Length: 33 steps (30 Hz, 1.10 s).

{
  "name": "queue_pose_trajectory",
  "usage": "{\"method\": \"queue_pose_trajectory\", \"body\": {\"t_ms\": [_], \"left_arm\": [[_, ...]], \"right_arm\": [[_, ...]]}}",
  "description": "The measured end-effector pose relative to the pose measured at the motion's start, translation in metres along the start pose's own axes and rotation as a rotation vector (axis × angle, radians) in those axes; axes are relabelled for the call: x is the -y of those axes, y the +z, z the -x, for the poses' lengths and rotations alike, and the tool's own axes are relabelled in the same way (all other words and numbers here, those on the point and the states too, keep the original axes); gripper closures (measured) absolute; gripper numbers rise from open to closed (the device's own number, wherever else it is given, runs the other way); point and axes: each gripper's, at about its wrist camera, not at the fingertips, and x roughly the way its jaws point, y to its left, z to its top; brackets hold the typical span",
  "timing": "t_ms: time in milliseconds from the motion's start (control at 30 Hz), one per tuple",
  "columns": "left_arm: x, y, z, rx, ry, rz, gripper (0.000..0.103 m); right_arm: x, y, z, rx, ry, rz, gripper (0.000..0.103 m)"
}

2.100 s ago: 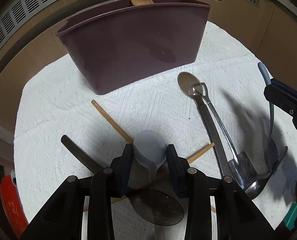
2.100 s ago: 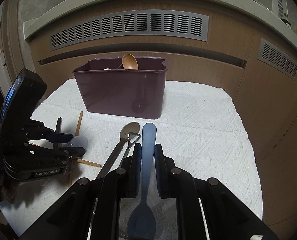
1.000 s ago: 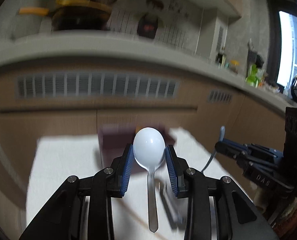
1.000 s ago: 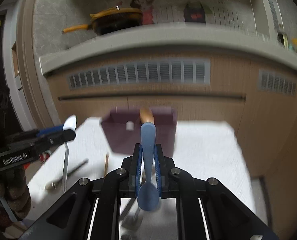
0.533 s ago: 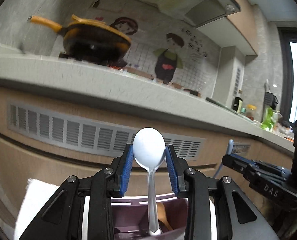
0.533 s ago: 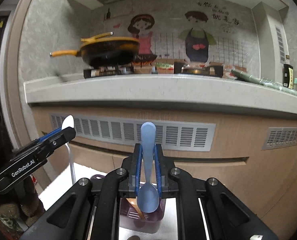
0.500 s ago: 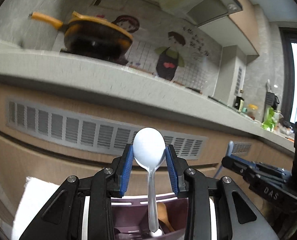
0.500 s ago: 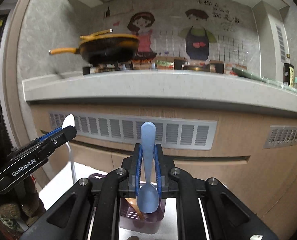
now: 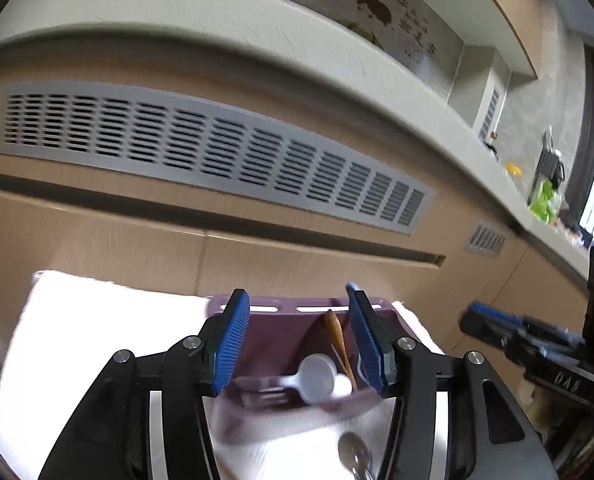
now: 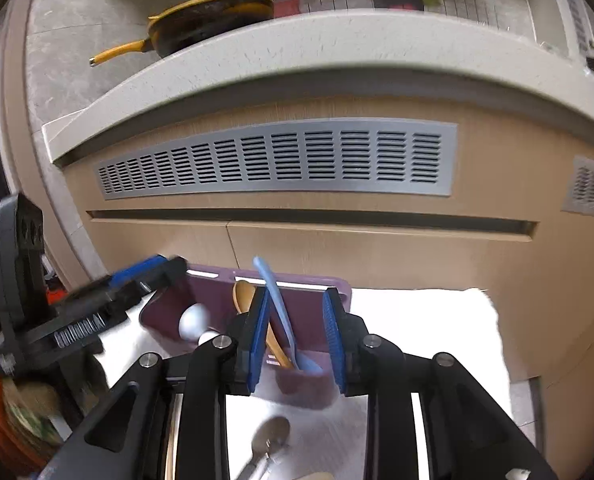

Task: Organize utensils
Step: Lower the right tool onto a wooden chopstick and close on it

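Observation:
A maroon utensil bin (image 9: pixel 293 312) (image 10: pixel 337 284) stands on a white towel (image 9: pixel 77 320) (image 10: pixel 417 316). My left gripper (image 9: pixel 299 340) is open above the bin. The white spoon (image 9: pixel 317 372) lies blurred inside the bin, beside a wooden spoon (image 9: pixel 335 332); it also shows in the right wrist view (image 10: pixel 195 320). My right gripper (image 10: pixel 297 336) is open above the bin's right compartment. The blue spoon (image 10: pixel 275 304) leans in that compartment next to the wooden spoon (image 10: pixel 243 294), free of the pads.
A metal spoon (image 9: pixel 353 450) (image 10: pixel 271 436) lies on the towel in front of the bin. Wooden cabinets with grey vents (image 10: pixel 277 160) rise behind. A counter with a yellow-handled pan (image 10: pixel 201 12) is above.
Both grippers opened. The white spoon dropped from the left gripper into the bin, and the blue spoon dropped from the right gripper into the right compartment. Both cameras tilted down.

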Motion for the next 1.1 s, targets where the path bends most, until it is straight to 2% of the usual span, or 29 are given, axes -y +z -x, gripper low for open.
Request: {"method": "queue_pose_trajectory", "body": {"t_ms": [100,167,333,500,600,667,733,800,867,933,1000,1100], "left_arm": [[-0.007,-0.007,0.031,-0.005,0.051,0.017,0.044],[-0.016,-0.020,0.049,-0.046,0.100,0.020,0.043],[-0.040,-0.067,0.089,-0.170,0.210,0.000,0.042],[-0.068,-0.101,0.134,-0.205,0.301,0.040,0.042],[-0.090,-0.108,0.156,-0.208,0.327,0.103,0.042],[-0.102,-0.108,0.167,-0.202,0.345,0.140,0.042],[-0.112,-0.109,0.175,-0.194,0.367,0.157,0.042],[-0.116,-0.109,0.177,-0.196,0.366,0.166,0.042],[-0.115,-0.110,0.173,-0.214,0.355,0.158,0.039],[-0.112,-0.113,0.164,-0.246,0.330,0.145,0.035],[-0.107,-0.120,0.151,-0.295,0.294,0.129,0.035],[-0.092,-0.131,0.134,-0.351,0.266,0.075,0.035]], "right_arm": [[-0.008,-0.021,0.019,-0.045,0.042,0.045,0.073],[-0.018,-0.042,0.024,-0.116,0.077,0.072,0.073],[-0.048,-0.099,0.025,-0.314,0.273,0.050,0.071],[-0.127,-0.151,0.018,-0.433,0.355,0.222,0.071],[-0.164,-0.164,0.004,-0.476,0.428,0.273,0.073],[-0.189,-0.169,-0.005,-0.495,0.460,0.327,0.080],[-0.208,-0.174,-0.012,-0.492,0.436,0.395,0.084],[-0.220,-0.178,-0.017,-0.473,0.368,0.455,0.091],[-0.222,-0.180,-0.017,-0.457,0.354,0.469,0.098],[-0.213,-0.176,-0.015,-0.452,0.338,0.453,0.098],[-0.193,-0.172,-0.015,-0.444,0.291,0.404,0.098],[-0.152,-0.164,-0.010,-0.440,0.227,0.282,0.098]]}}
